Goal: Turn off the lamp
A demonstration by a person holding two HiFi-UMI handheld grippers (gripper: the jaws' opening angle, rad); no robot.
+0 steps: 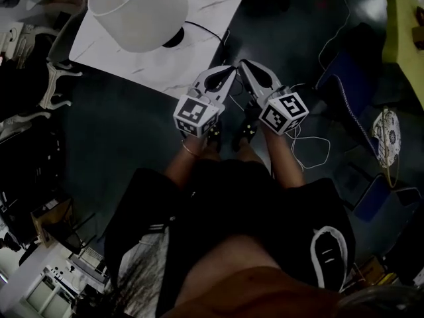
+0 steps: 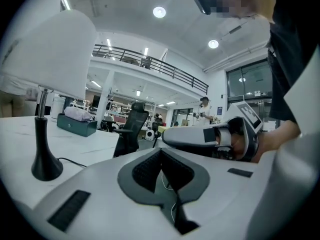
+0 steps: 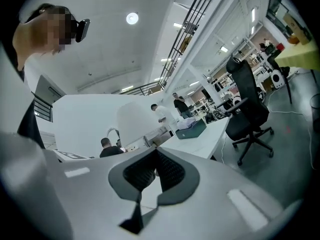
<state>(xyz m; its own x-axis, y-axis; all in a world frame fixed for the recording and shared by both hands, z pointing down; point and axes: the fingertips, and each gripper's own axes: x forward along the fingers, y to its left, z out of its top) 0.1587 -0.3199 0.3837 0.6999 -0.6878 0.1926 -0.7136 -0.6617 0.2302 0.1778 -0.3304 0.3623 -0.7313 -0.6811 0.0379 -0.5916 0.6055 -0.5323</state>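
Observation:
The lamp, with a white drum shade (image 1: 138, 8) and a black base, stands on a white marble table (image 1: 199, 18) at the upper left of the head view. A black cord (image 1: 207, 32) runs from it to the table's edge. Both grippers are held side by side just off the table's near corner, pointing toward it. My left gripper (image 1: 229, 70) is shut and empty; its own view shows the lamp's black stem and base (image 2: 45, 156) and shade (image 2: 47, 54) to the left. My right gripper (image 1: 242, 63) is shut and empty too; the shade (image 3: 134, 120) lies beyond its jaws.
A black office chair (image 3: 248, 109) stands by the table's far side, and a green box (image 2: 76, 124) lies on the table. White cables (image 1: 311, 144) trail over the dark floor to the right. Pale chairs (image 1: 53, 85) stand at the left. People stand in the background (image 3: 180, 106).

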